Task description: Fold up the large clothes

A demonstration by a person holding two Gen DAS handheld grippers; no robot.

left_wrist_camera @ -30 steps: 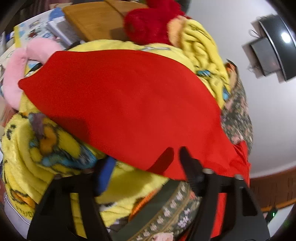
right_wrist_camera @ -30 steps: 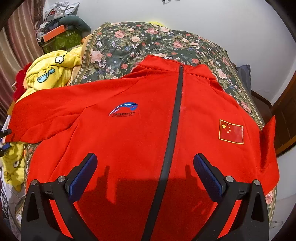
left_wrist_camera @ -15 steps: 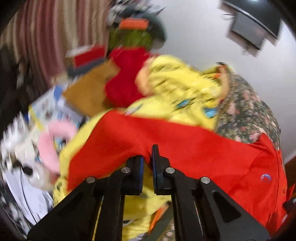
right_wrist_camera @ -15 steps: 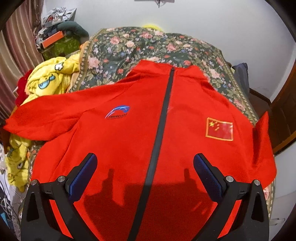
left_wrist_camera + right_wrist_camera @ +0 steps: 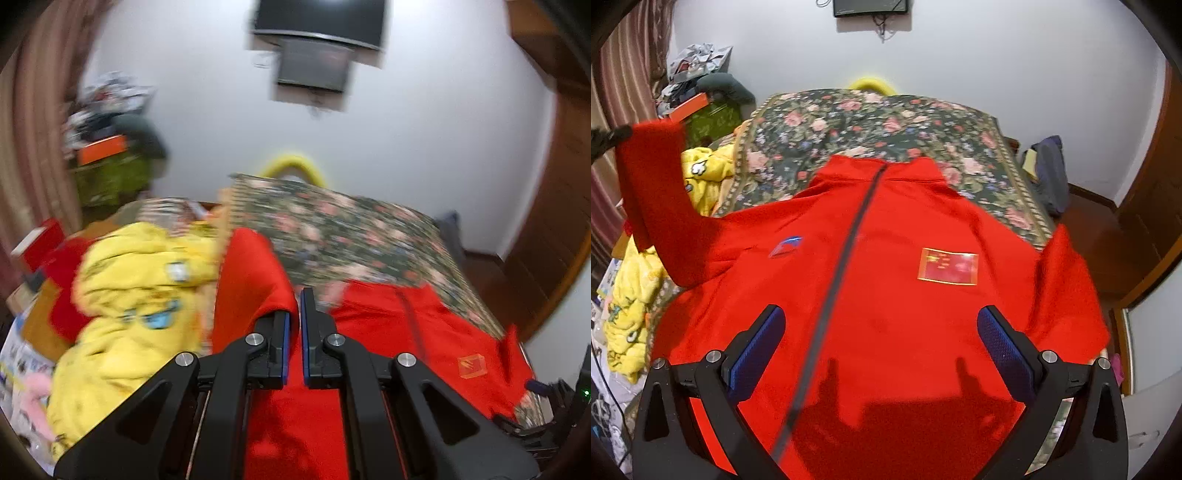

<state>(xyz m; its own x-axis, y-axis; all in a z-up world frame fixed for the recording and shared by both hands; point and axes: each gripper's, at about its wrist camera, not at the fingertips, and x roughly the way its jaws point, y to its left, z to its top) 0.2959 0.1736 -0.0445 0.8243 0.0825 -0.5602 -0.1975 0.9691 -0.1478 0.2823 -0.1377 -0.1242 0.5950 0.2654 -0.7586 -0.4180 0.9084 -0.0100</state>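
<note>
Item: one large red zip-front jacket (image 5: 886,295) with a flag patch (image 5: 948,266), lying face up on the floral-patterned bedspread (image 5: 871,125). We are lifting its sleeve (image 5: 653,184) clear of the bed with our left gripper (image 5: 299,314), jaws clamped on the cuff.

Risks, as we judge them: the cuff is sitting at the very tips, so a quick swing could be pulling it free; the raised sleeve could be dragging the jacket body askew, or catching the yellow fleece blanket (image 5: 701,173) heaped beside it.

Pose: our left gripper is angling gently downward, held high at the bed's side. Our right gripper (image 5: 882,339) is hovering over the jacket's hem, tilted steeply down, jaws spread wide and gripping nothing.
</note>
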